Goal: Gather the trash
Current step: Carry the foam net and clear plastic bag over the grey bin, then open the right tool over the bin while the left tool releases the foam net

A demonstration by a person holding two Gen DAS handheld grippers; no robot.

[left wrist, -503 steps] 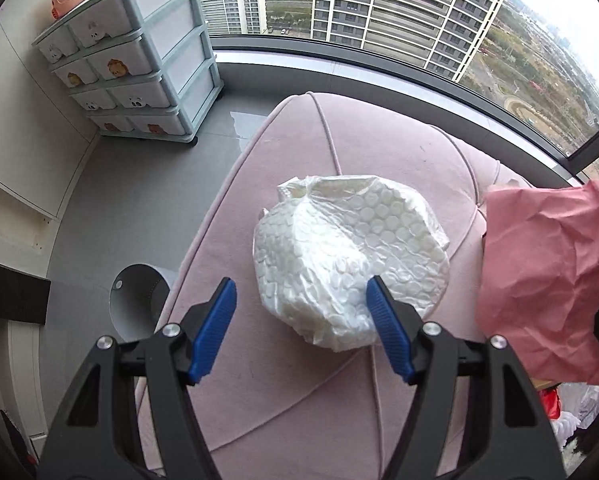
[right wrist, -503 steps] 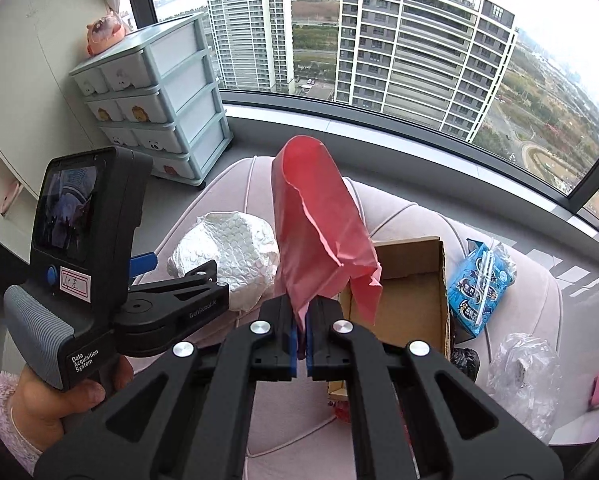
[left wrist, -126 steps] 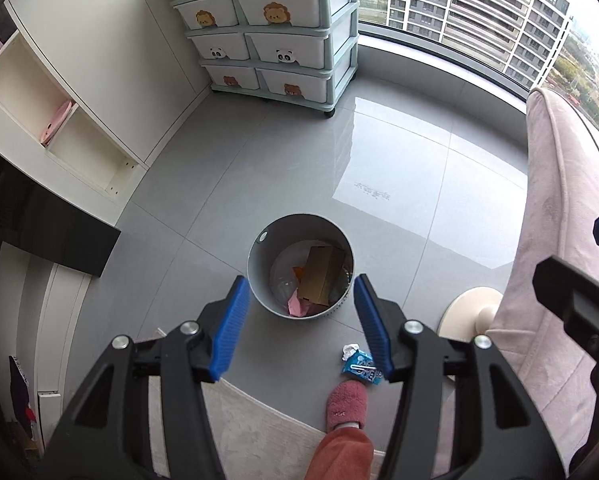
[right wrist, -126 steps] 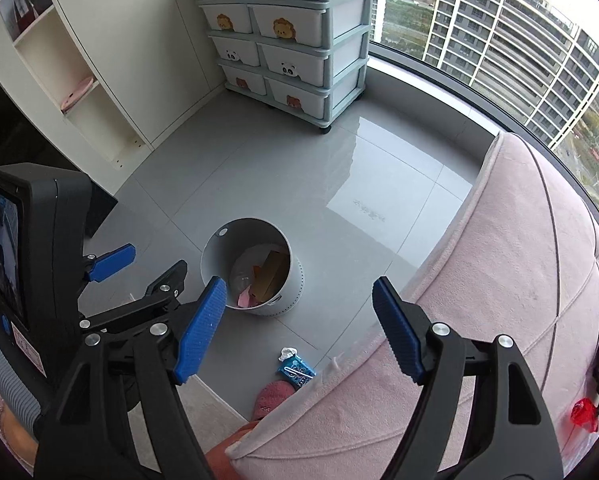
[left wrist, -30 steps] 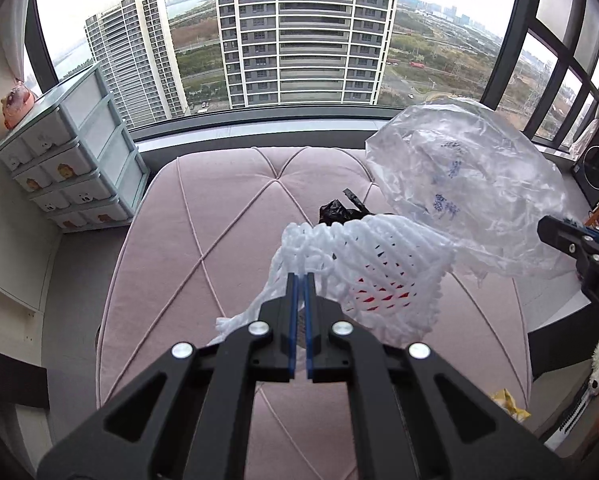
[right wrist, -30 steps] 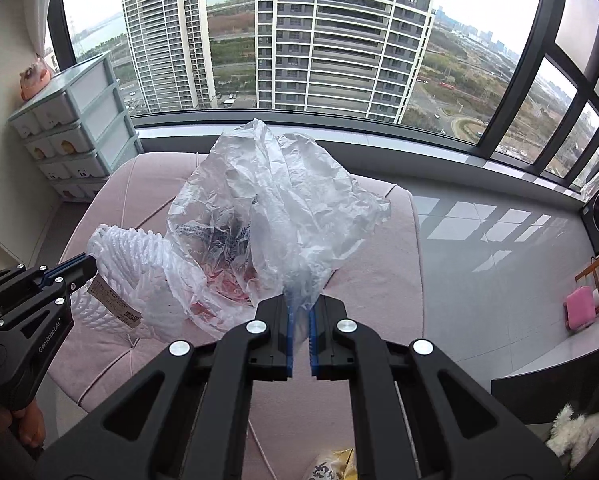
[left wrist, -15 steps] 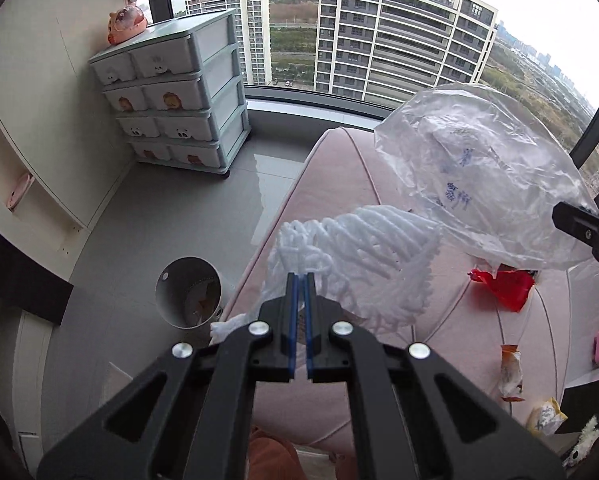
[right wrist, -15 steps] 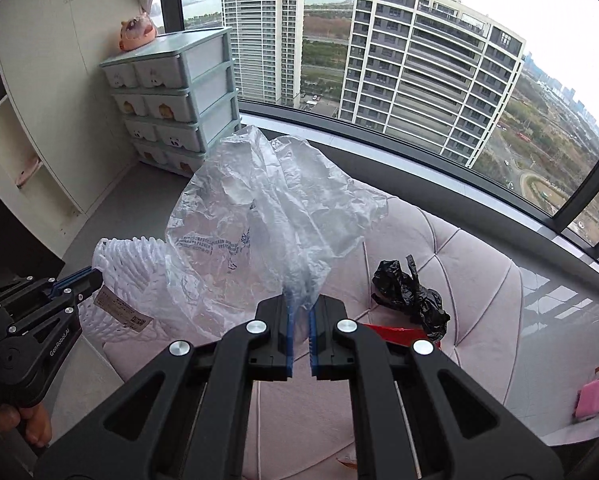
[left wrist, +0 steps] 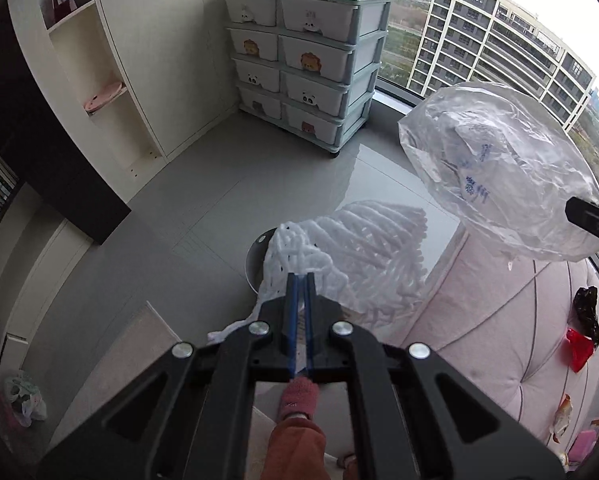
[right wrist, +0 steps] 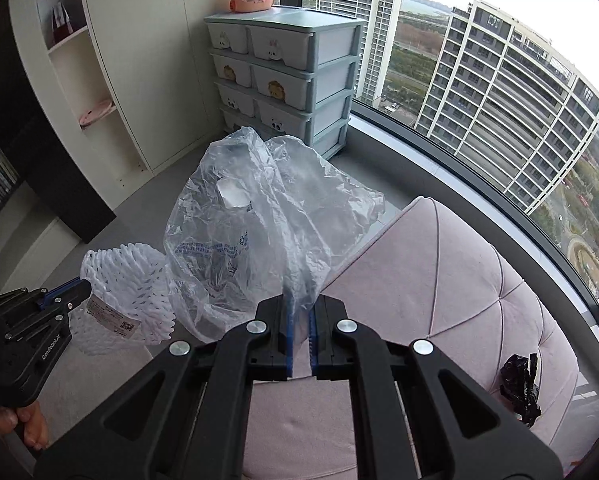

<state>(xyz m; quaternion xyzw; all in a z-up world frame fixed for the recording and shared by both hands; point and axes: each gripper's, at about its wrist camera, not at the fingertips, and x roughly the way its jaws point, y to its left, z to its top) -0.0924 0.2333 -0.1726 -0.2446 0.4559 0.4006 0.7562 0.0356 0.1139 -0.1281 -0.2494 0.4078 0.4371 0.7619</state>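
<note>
My left gripper is shut on a white foam net sleeve and holds it in the air over the floor. The rim of the grey trash bin shows just behind the sleeve, mostly hidden by it. My right gripper is shut on a crumpled clear plastic bag, held up beside the pink sofa's end. The bag also shows in the left wrist view, upper right. The foam sleeve and left gripper show at the left of the right wrist view.
The pink sofa carries a black bag, a red wrapper and small wrappers. A drawer unit stands by the window. A white shelf lines the left wall. My slippered foot is below.
Both grippers have swung left, off the sofa toward the floor, carrying the foam sleeve and the plastic bag. The bin now lies right behind the sleeve.
</note>
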